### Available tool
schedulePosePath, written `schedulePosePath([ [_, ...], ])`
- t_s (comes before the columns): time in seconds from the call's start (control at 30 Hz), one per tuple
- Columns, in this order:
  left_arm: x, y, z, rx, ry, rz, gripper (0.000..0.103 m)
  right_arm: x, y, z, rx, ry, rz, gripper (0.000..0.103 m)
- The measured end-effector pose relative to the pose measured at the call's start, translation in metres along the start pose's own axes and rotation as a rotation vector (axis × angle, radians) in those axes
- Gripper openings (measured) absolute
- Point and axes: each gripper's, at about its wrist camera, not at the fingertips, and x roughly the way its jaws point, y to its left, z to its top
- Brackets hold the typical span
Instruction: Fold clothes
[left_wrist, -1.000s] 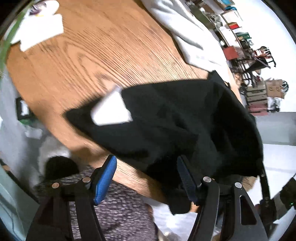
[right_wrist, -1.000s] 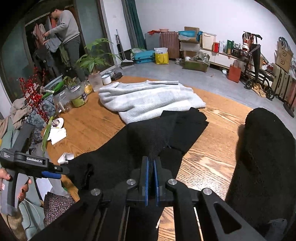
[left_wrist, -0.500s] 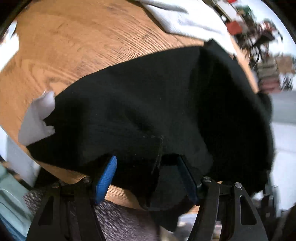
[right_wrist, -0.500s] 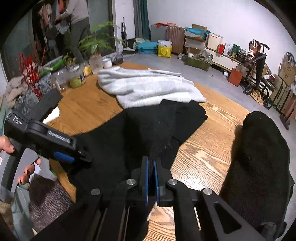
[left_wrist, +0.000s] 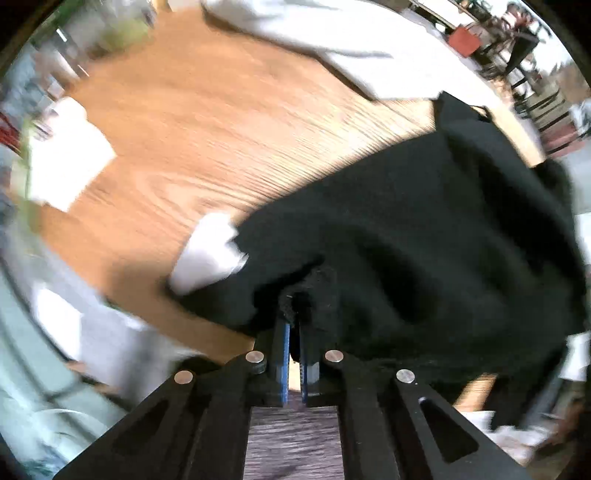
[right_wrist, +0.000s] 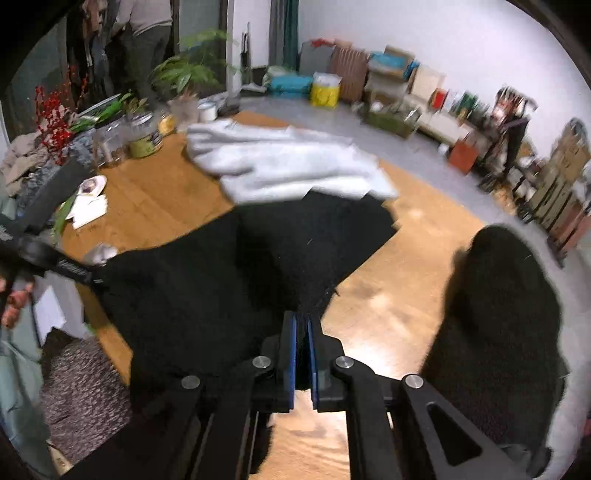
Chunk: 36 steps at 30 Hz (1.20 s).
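A black garment (left_wrist: 424, 236) lies spread over the near part of a round wooden table (left_wrist: 207, 122). My left gripper (left_wrist: 293, 325) is shut on the garment's near edge, the cloth bunched between its blue pads. In the right wrist view the same black garment (right_wrist: 229, 280) stretches from the left side to the middle, and my right gripper (right_wrist: 303, 321) is shut on a pinched fold of it. The left gripper's body (right_wrist: 48, 254) shows at the left edge of that view, held by a hand.
A light grey garment (right_wrist: 280, 162) lies spread at the table's far side. A black fluffy item (right_wrist: 498, 321) sits at the right. White papers (left_wrist: 66, 162) and a small white object (left_wrist: 207, 254) lie near the left edge. Jars and plants (right_wrist: 144, 136) stand at the back left.
My left gripper was open over the garment's edge and has shut on it. The right gripper stays shut on the cloth; both views shifted with blur.
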Motion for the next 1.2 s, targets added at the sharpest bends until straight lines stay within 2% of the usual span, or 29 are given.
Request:
schedulePosePath([
  [0.1, -0.052, 0.016, -0.008, -0.013, -0.087, -0.036, 0.004, -0.028, 0.002, 0.015, -0.042, -0.072, -0.065, 0.006],
  [0.17, -0.093, 0.009, -0.003, -0.025, -0.165, -0.06, 0.004, -0.047, 0.004, 0.025, -0.069, -0.12, -0.108, 0.006],
  [0.23, -0.153, 0.015, -0.01, -0.056, -0.262, -0.094, 0.004, -0.066, 0.006, 0.035, -0.097, -0.169, -0.151, 0.001],
  [0.3, -0.206, 0.016, -0.021, -0.057, -0.354, -0.127, 0.001, -0.103, 0.004, 0.049, -0.114, -0.261, -0.189, 0.001],
  [0.37, -0.259, 0.013, -0.033, -0.056, -0.452, -0.139, 0.0, -0.146, -0.004, 0.065, -0.082, -0.31, -0.177, 0.001],
  [0.43, -0.282, 0.007, -0.04, -0.043, -0.472, -0.094, 0.0, -0.16, -0.004, 0.071, -0.095, -0.262, -0.135, 0.003],
  [0.47, -0.293, 0.004, -0.044, -0.037, -0.482, -0.072, 0.0, -0.16, -0.004, 0.071, -0.101, -0.214, -0.099, 0.007],
  [0.5, -0.289, 0.004, -0.044, -0.023, -0.446, -0.044, 0.0, -0.151, -0.004, 0.066, -0.094, -0.128, -0.032, 0.012],
  [0.53, -0.277, 0.002, -0.045, -0.014, -0.398, -0.008, 0.0, -0.135, -0.003, 0.059, -0.069, -0.024, 0.051, 0.03],
  [0.57, -0.268, 0.001, -0.047, -0.01, -0.364, 0.009, 0.0, -0.116, -0.002, 0.05, -0.046, 0.071, 0.118, 0.036],
  [0.6, -0.251, 0.003, -0.048, -0.012, -0.308, 0.002, 0.0, -0.097, 0.0, 0.04, -0.029, 0.157, 0.171, 0.033],
  [0.67, -0.217, 0.008, -0.044, -0.027, -0.195, -0.02, 0.0, -0.057, 0.004, 0.02, -0.007, 0.283, 0.225, 0.033],
  [0.73, -0.183, 0.016, -0.036, -0.05, -0.082, -0.049, 0.001, -0.028, 0.0, 0.017, 0.03, 0.33, 0.239, 0.034],
  [0.8, -0.156, 0.018, -0.026, -0.067, -0.02, -0.026, 0.003, 0.001, -0.003, 0.013, 0.067, 0.377, 0.253, 0.036],
  [0.87, -0.127, 0.021, -0.01, -0.066, 0.028, -0.018, 0.015, 0.03, -0.006, 0.01, 0.105, 0.423, 0.267, 0.046],
  [0.93, -0.097, 0.026, 0.004, -0.094, 0.09, -0.036, 0.058, 0.059, -0.009, 0.007, 0.142, 0.47, 0.281, 0.053],
  [0.97, -0.083, 0.029, 0.011, -0.116, 0.122, -0.047, 0.063, 0.074, -0.01, 0.005, 0.161, 0.493, 0.287, 0.056],
  [1.03, -0.053, 0.037, 0.023, -0.153, 0.176, -0.045, 0.064, 0.1, -0.012, 0.002, 0.192, 0.533, 0.299, 0.063],
  [1.2, 0.016, 0.063, 0.043, -0.236, 0.287, -0.013, 0.064, 0.141, -0.005, 0.002, 0.213, 0.565, 0.305, 0.068],
])
